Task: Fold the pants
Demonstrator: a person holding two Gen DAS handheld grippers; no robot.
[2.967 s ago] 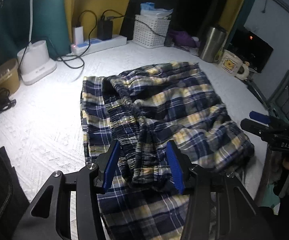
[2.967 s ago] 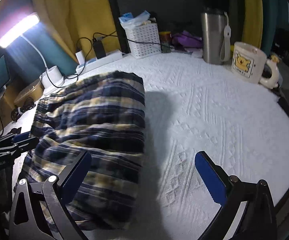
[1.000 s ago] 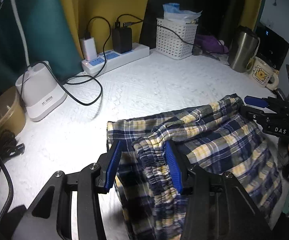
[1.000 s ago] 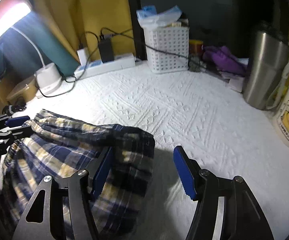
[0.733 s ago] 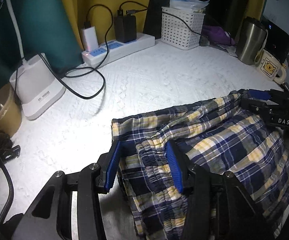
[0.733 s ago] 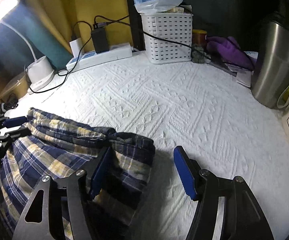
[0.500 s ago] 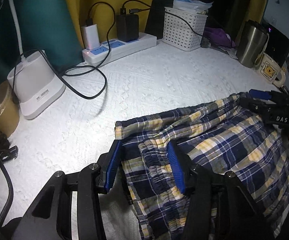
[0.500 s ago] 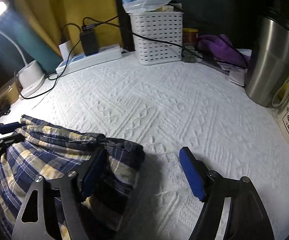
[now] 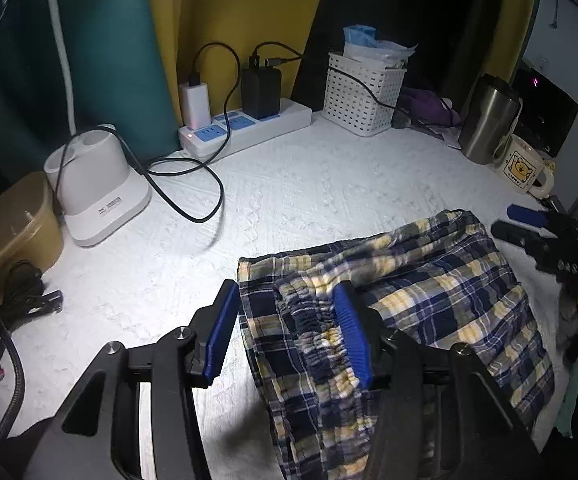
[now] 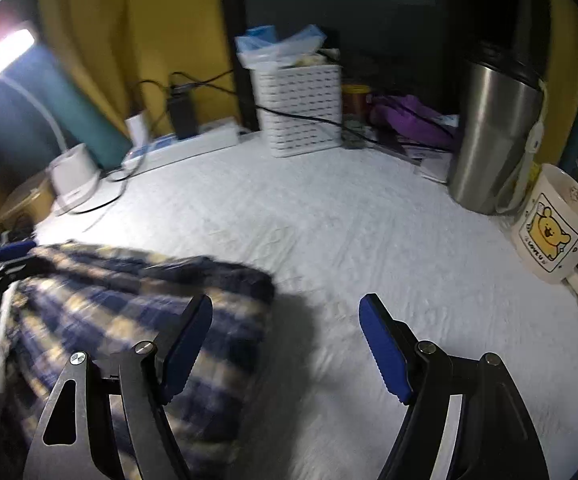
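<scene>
The navy and yellow plaid pants lie folded on the white textured cloth, hanging over the near edge. My left gripper is open, its blue pads straddling the gathered waistband at the pants' left corner. My right gripper is open and empty; its left pad is over the right edge of the pants, its right pad over bare cloth. The right gripper also shows in the left wrist view beside the pants' far right corner.
At the back stand a power strip with chargers, a white basket, a steel tumbler and a bear mug. A white lamp base with a looped black cable sits left.
Both grippers have carried the pants' edge toward the back, laid it down and opened. The right gripper has drawn back off the fabric to the right.
</scene>
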